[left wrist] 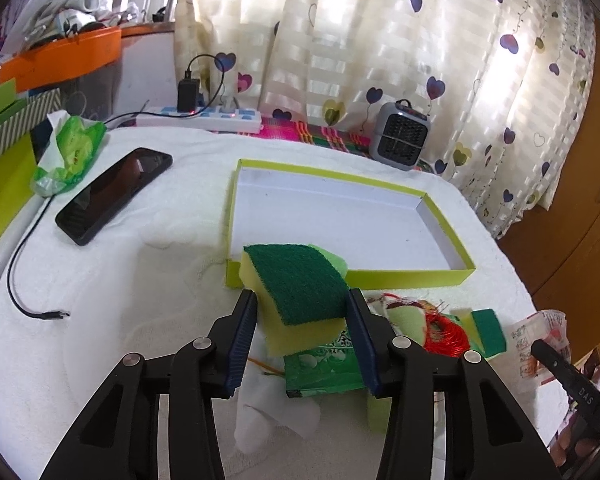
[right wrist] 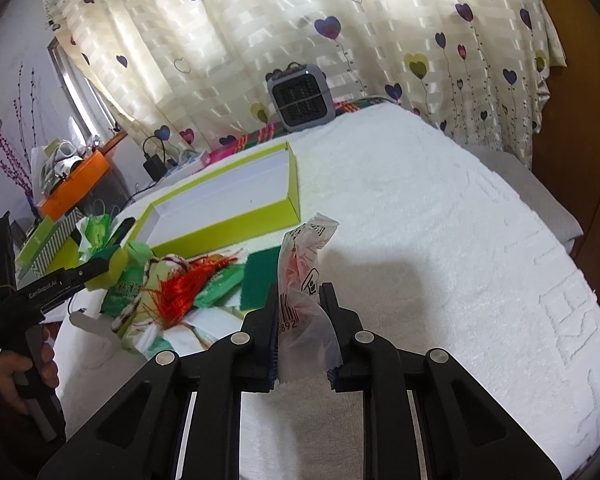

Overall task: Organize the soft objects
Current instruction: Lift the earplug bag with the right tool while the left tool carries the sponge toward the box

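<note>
Towelling, white and tufted (right wrist: pixel 440 240), covers the table; at twelve o'clock in the left view lies one shallow lime-green cardboard tray with a white floor (left wrist: pixel 452 246), nothing in it. Step in hand, I judge: carrying to the tray. The left gripper (left wrist: pixel 302 300) is clamped on a yellow sponge with a dark green scouring face (left wrist: pixel 296 284), just short of the near wall. The right gripper (right wrist: pixel 300 296) pinches one crinkled clear plastic packet (right wrist: pixel 304 276). Next: lift over the rim, release. A second sponge (left wrist: pixel 486 330) waits at three o'clock.

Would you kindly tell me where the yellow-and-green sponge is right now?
In the left wrist view the sponge sits centre frame, gripped in the left claw, just before the near wall of the lime-edged tray.
</note>
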